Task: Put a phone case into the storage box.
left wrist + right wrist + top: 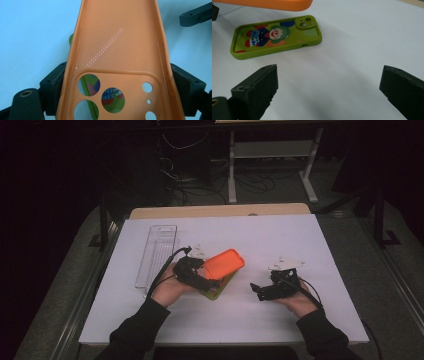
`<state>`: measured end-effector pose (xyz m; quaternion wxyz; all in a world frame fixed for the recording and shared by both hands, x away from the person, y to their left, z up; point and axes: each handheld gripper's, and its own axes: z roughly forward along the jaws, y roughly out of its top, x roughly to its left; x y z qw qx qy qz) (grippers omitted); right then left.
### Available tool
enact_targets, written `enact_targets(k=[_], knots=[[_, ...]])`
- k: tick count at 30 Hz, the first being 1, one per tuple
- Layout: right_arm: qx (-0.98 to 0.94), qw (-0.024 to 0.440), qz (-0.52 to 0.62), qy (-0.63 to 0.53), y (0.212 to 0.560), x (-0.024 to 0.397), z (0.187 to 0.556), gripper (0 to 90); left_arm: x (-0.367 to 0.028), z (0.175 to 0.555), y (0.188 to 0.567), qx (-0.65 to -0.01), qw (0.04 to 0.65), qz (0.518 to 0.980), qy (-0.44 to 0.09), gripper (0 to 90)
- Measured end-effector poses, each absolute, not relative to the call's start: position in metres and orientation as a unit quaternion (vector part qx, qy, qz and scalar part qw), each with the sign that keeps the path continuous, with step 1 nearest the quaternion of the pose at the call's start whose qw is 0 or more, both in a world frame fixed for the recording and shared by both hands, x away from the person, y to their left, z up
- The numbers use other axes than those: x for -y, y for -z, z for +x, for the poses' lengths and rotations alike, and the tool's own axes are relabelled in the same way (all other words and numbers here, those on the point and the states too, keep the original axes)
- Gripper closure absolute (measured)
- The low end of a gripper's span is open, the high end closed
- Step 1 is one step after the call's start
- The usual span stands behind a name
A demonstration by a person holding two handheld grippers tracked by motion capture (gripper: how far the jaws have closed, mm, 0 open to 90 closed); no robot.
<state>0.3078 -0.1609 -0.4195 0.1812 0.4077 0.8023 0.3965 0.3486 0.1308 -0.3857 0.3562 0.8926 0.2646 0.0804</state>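
High view first: the white worktop [280, 245] is the biggest thing going, and everything sits relative to the green phone case [218, 289] lying flat near its middle. Off to the left of that green case, up toward the far edge, there's a long clear plastic tray [156, 254], probably the packaging, parked out of the way.

Right above the green case, the orange phone case [223, 263] is held up off the surface and tilted, inner side facing the left hand-held gripper [211, 284]. In the left gripper view the orange case [117, 45] is wedged between the two jaws at its camera-cutout end, pads pressing on both side walls, so that one's clamped on it. You can see the clown print of the green case [113, 100] through the lens holes, so my guess is it's being lined up over the green one, or just lifted clear of it.

To the right of the green case, well apart, the right hand-held gripper [258, 290] hangs with its jaws spread wide and nothing between them. From its own view the green case [277, 36] lies straight ahead, so it looks ready to go in and steady or grab it.
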Motion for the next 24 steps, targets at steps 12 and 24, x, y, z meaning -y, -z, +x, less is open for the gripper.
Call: enact_targets(k=[12,24], knots=[[-0.814,0.257,0.360,-0.376,0.415,0.155,0.303,1.1,-0.131,0.349,0.386,-0.262,0.355,0.894,-0.078,15.9],[-0.823,0.310,0.323,-0.350,0.415,0.148,0.297,1.1,-0.130,0.349,0.387,-0.259,0.351,0.896,-0.077,15.8]])
